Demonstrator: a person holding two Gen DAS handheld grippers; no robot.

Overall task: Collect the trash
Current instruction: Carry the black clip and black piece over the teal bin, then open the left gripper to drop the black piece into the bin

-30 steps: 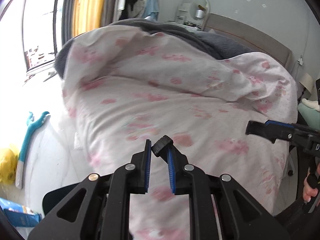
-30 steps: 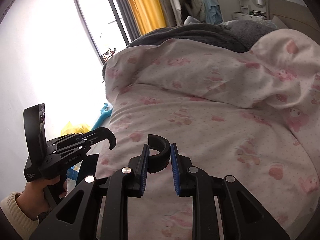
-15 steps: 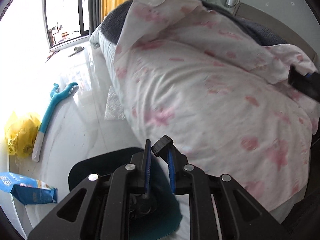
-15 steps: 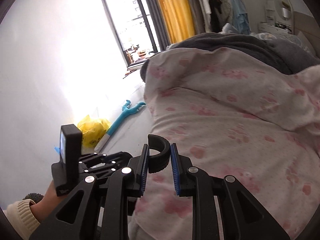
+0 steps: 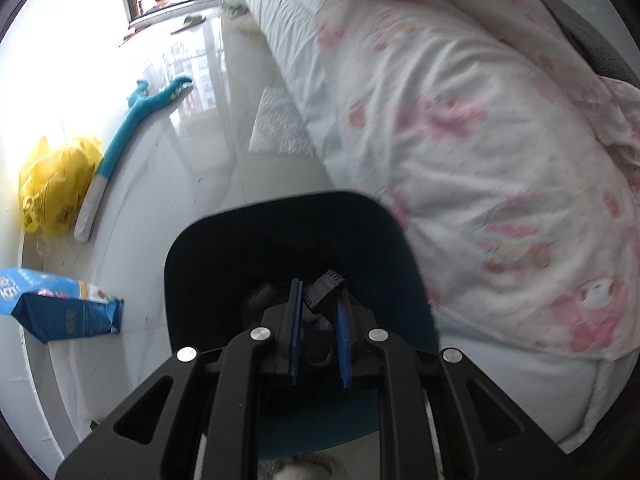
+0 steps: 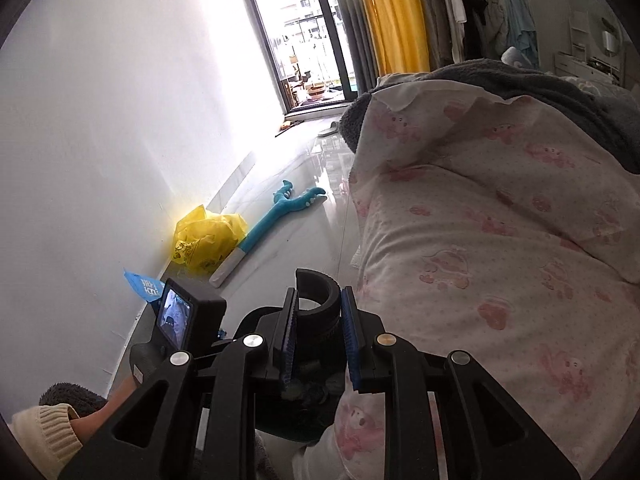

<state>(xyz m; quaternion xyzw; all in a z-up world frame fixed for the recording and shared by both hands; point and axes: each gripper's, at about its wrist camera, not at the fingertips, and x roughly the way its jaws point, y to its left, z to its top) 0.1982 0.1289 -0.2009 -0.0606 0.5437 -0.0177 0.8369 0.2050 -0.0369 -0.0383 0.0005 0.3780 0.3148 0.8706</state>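
Observation:
My left gripper (image 5: 318, 312) hangs over the mouth of a dark teal bin (image 5: 224, 264) beside the bed, jaws slightly apart around a black ribbed piece (image 5: 326, 288) at the tips. My right gripper (image 6: 318, 312) holds a black curved ring piece (image 6: 316, 286) between its blue pads. The left gripper body (image 6: 180, 320) shows in the right wrist view, low left. On the floor lie a blue snack bag (image 5: 60, 308), a yellow plastic bag (image 5: 52, 184) and a teal plush stick (image 5: 132, 128).
A bed with a pink-print quilt (image 5: 480, 140) fills the right side. A white mat (image 5: 280, 128) lies by the bed. The white wall (image 6: 100, 120) runs along the left; a window door (image 6: 312, 40) and yellow curtain (image 6: 392, 12) stand at the back.
Both grippers have swung left and down from over the bed toward the floor. The teal bin now sits under the left gripper, and the floor trash is closer.

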